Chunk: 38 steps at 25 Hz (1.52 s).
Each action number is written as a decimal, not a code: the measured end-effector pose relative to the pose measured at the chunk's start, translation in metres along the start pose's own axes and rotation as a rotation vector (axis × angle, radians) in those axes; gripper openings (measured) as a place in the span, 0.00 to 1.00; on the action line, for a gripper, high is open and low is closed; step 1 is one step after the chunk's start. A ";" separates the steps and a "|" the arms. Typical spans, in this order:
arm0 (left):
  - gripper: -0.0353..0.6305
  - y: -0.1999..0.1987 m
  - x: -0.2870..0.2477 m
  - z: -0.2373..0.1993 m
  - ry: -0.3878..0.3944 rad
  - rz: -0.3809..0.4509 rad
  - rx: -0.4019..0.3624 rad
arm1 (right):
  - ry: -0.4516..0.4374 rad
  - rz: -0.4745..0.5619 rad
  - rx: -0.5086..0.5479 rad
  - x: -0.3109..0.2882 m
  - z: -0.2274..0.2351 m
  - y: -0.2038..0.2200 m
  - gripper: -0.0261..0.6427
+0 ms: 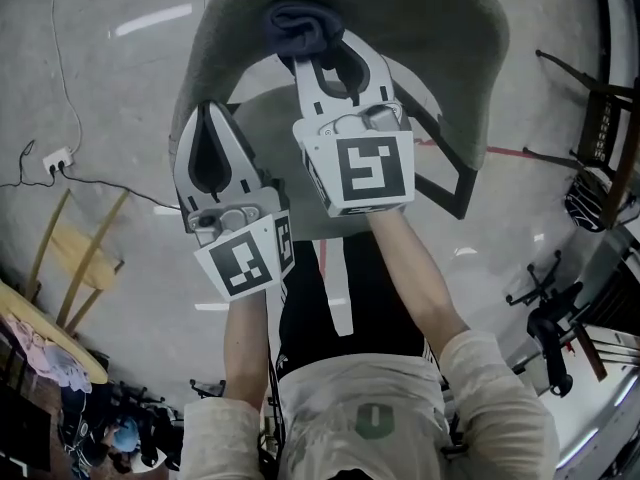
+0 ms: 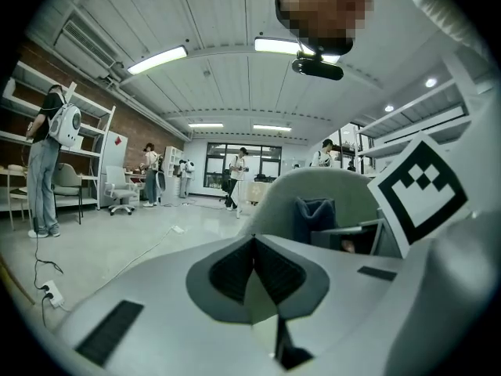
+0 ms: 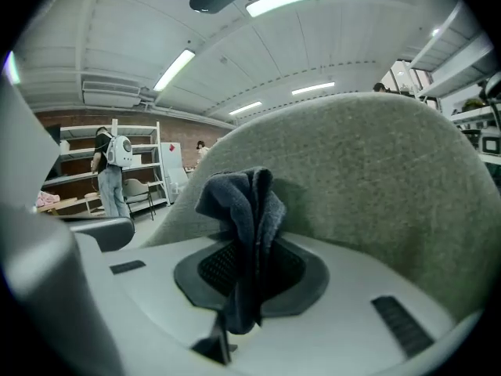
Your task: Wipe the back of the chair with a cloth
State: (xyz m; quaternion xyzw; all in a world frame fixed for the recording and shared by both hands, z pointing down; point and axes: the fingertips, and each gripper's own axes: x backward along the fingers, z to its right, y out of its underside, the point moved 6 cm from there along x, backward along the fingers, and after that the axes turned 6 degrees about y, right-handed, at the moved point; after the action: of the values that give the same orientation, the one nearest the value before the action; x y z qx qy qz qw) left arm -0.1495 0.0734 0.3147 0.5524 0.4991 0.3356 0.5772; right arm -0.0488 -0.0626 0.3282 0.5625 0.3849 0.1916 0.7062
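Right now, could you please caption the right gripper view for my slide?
Right gripper shut on a dark cloth, held up before the grey chair back.

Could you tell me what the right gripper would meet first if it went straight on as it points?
Most likely the chair back, directly ahead; the cloth pinched in the right gripper would press on it first. Whether they already touch is unclear.

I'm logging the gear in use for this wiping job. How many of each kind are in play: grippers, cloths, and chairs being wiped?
Grippers: 2, the left gripper shut and empty, the right gripper shut on the cloth
Cloths: 1, dark blue
Chairs being wiped: 1, the chair with a grey-green back
Total: 4
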 end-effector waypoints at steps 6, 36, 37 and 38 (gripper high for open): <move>0.08 -0.004 -0.016 0.026 0.063 -0.003 -0.015 | 0.095 0.011 -0.016 0.010 0.035 0.000 0.13; 0.08 -0.020 -0.021 0.119 0.280 0.007 -0.079 | 0.441 0.027 -0.102 0.108 0.141 0.006 0.13; 0.08 -0.019 -0.019 0.117 0.274 0.007 -0.078 | 0.436 0.027 -0.089 0.109 0.140 0.006 0.13; 0.08 -0.018 -0.017 0.116 0.266 0.007 -0.076 | 0.426 0.029 -0.073 0.110 0.139 0.005 0.13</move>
State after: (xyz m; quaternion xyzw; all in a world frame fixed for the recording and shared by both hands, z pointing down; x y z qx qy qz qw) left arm -0.0476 0.0195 0.2879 0.4825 0.5561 0.4266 0.5253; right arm 0.1268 -0.0738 0.3068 0.4888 0.5102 0.3299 0.6260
